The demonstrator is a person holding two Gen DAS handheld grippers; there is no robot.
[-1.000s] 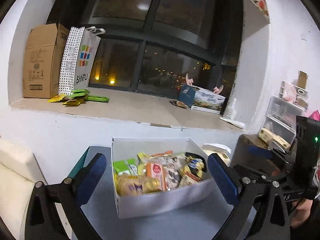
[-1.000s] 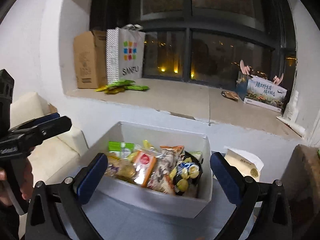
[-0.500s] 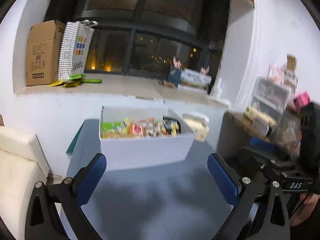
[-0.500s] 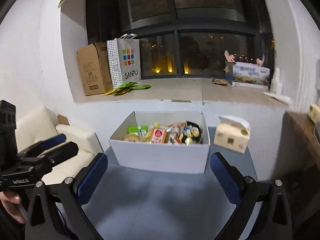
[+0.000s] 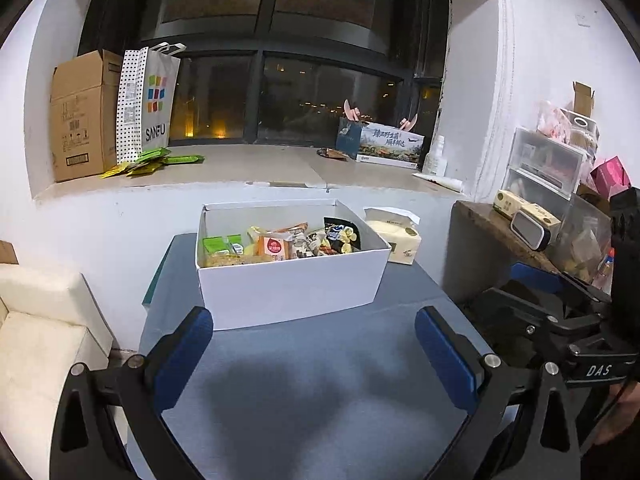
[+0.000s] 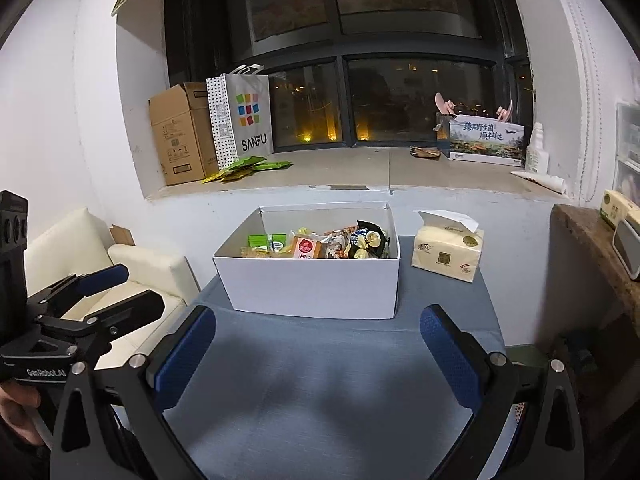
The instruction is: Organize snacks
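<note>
So both tools, left tool (image 5: 314, 354) and right tool (image 6: 316, 354), have backed off from the box (image 5: 288, 280), spread wide and empty; sorting looks finished.

White walls, dark night window (image 6: 400, 80), cream sofa (image 6: 136, 272) left of grey-blue table (image 6: 328, 380).

Blue-grey table (image 6: 328, 380), white snack box (image 6: 316, 286) on it, tissue pack (image 6: 447, 255) beside box

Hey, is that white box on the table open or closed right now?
Open. The white box has no lid on top, and snack packets show above its rim.
</note>
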